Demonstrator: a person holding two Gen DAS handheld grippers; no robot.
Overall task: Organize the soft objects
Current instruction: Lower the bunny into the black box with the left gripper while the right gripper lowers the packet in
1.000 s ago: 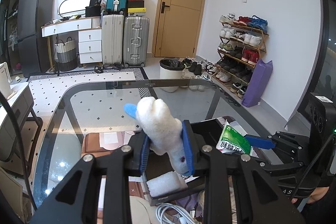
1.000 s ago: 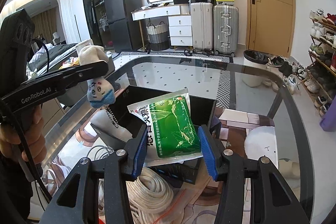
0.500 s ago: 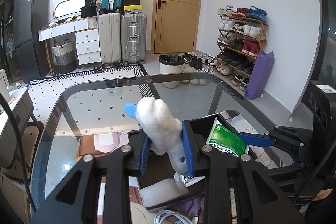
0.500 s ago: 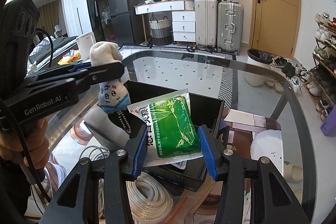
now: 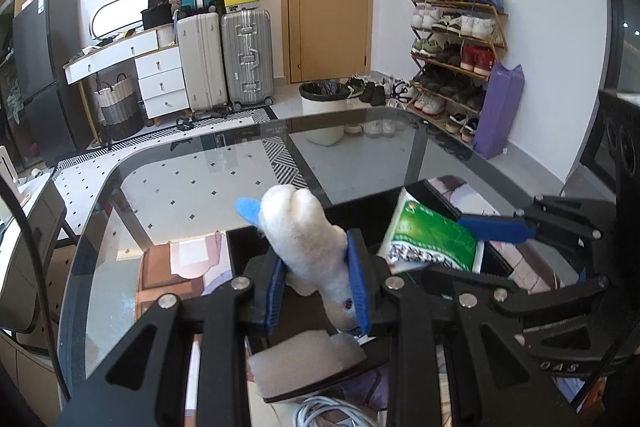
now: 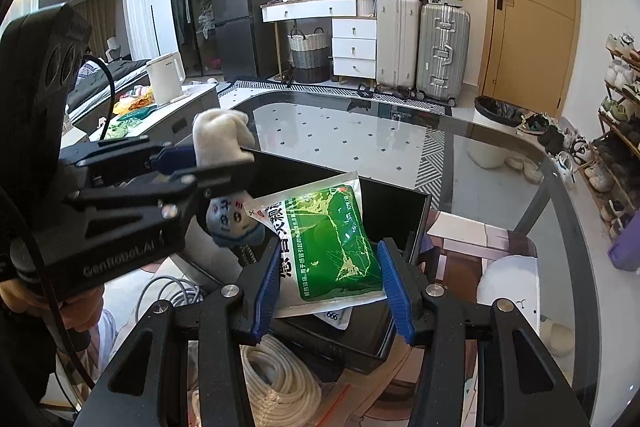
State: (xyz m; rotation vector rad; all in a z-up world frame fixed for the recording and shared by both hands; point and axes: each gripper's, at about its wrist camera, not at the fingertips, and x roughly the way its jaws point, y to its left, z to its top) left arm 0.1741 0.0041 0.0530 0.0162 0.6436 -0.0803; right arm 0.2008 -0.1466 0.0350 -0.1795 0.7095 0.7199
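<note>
My left gripper [image 5: 316, 287] is shut on a white plush toy [image 5: 304, 227] with blue trim; in the right wrist view the toy [image 6: 224, 147] hangs face down over the black box [image 6: 400, 199]. My right gripper [image 6: 330, 283] is shut on a green and white soft packet [image 6: 332, 243], held over the same box; the packet also shows in the left wrist view [image 5: 432, 239]. A white foam block [image 5: 304, 359] lies in the box below the toy.
The box stands on a glass table [image 5: 192, 195]. A coiled white cable [image 6: 280, 379] lies at the box's near side. A white kettle [image 6: 164, 79] stands on a side unit at left. Suitcases and a shoe rack stand far behind.
Both grippers have moved closer together over the black box, each still holding its object. The plush toy now hangs right beside the packet.
</note>
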